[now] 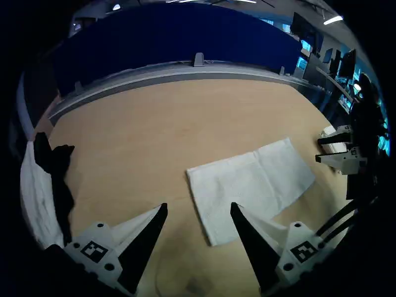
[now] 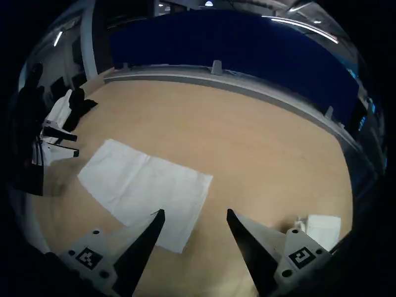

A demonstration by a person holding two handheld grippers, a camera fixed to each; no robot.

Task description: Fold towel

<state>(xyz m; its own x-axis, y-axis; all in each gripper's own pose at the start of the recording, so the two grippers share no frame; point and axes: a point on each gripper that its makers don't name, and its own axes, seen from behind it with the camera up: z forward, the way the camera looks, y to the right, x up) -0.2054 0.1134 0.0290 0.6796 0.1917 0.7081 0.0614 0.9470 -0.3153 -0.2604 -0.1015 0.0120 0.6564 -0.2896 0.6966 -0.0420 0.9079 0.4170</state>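
A white towel (image 1: 252,183) lies flat and spread on the wooden table (image 1: 163,128), with a crease down its middle. In the left gripper view my left gripper (image 1: 199,207) is open above the towel's near left corner, holding nothing. The right gripper (image 1: 329,148) shows at the far right, open, just past the towel's right end. In the right gripper view the towel (image 2: 143,190) lies to the left, and my right gripper (image 2: 195,212) hovers open over its near right corner. The left gripper (image 2: 67,143) is seen at the far left, open.
A white cloth (image 1: 34,193) and a black cloth (image 1: 57,173) lie at the table's left edge. A small white folded item (image 2: 324,230) sits near the right gripper. A blue divider (image 1: 178,39) with a grey rail runs along the table's back.
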